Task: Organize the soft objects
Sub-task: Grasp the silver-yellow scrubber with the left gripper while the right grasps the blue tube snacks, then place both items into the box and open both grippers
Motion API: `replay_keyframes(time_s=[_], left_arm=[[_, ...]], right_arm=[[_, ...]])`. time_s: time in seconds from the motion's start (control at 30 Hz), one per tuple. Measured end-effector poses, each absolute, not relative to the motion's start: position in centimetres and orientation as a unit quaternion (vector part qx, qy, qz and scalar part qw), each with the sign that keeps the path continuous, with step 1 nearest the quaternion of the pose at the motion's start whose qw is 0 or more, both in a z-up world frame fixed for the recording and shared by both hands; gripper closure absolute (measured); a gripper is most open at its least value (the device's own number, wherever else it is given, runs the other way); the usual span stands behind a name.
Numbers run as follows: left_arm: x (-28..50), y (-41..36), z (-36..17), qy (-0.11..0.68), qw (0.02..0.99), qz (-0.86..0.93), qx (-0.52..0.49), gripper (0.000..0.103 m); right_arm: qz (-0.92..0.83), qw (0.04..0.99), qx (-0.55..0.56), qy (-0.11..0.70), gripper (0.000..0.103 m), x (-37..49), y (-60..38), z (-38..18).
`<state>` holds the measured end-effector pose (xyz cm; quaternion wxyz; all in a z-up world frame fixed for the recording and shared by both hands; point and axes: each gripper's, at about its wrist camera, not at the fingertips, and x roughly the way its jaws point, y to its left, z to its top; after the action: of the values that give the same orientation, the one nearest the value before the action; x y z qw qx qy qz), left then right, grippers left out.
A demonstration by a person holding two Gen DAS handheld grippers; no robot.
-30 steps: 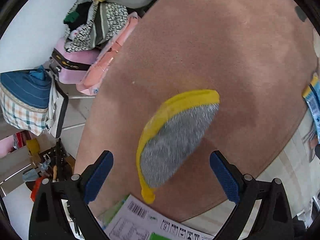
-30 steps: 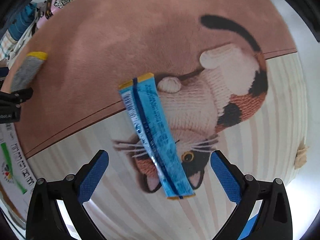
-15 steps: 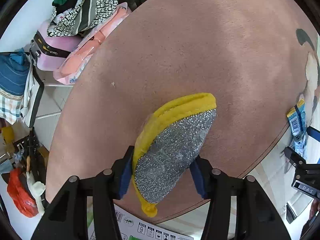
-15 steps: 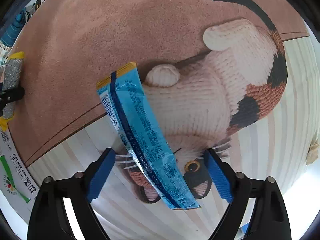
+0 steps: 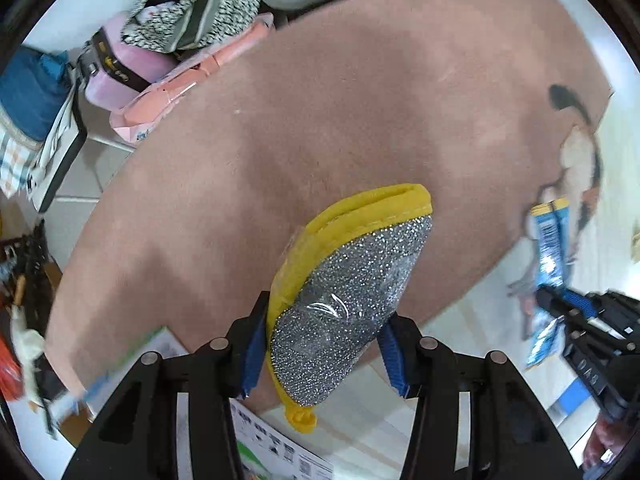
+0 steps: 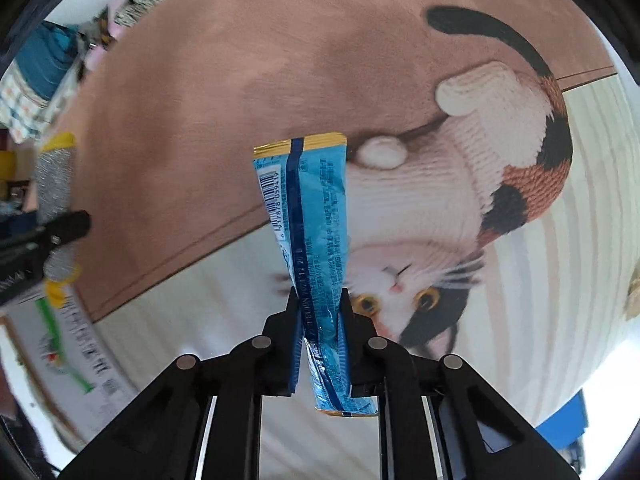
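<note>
My left gripper [image 5: 324, 344] is shut on a yellow-edged silver scrubbing pad [image 5: 352, 288], held off the pink rug [image 5: 320, 120]. My right gripper [image 6: 320, 312] is shut on a long blue snack packet [image 6: 316, 232], lifted above the rug's cat picture [image 6: 460, 208]. The right gripper with the packet [image 5: 550, 240] shows at the right of the left wrist view. The pad [image 6: 54, 192] in the left gripper shows at the left edge of the right wrist view.
A pile of folded clothes and bags [image 5: 168, 40] sits beyond the rug's far left edge. A printed cardboard box [image 5: 280, 448] lies at the near edge of the rug, also in the right wrist view [image 6: 60, 348].
Both grippers closed from wide open: the left on the pad, the right on the blue packet. Both objects have been lifted off the rug and the packet now hangs straighter.
</note>
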<state>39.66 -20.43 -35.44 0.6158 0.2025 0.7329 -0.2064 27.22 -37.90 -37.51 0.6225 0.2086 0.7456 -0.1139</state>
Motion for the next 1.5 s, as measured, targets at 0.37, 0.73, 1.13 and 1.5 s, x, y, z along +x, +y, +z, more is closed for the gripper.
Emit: replay_keyframes(time_s=[0.37, 0.73, 1.13, 1.5], left_arm=[[33.9, -8.5, -22.2, 0.669, 0.722, -0.162, 0.069, 0.057], [27.2, 10.7, -18.4, 0.666, 0.744, -0.047, -0.017, 0.057], [25.8, 21.5, -27.6, 0.735, 0.675, 0.022, -0.066, 0.057], [26.7, 21.3, -33.0, 0.764, 0.642, 0.01, -0.064, 0.054]], right_arm=[[-0.004, 0.712, 0.192, 0.676, 0.087, 26.5, -26.1, -23.4], [0.071, 0.732, 0.142, 0.662, 0.088, 26.1, -10.0, -18.6], [0.042, 0.712, 0.082, 0.696, 0.088, 29.0, -2.1, -26.4], [-0.004, 0.688, 0.046, 0.724, 0.086, 30.6, -1.8, -31.9]])
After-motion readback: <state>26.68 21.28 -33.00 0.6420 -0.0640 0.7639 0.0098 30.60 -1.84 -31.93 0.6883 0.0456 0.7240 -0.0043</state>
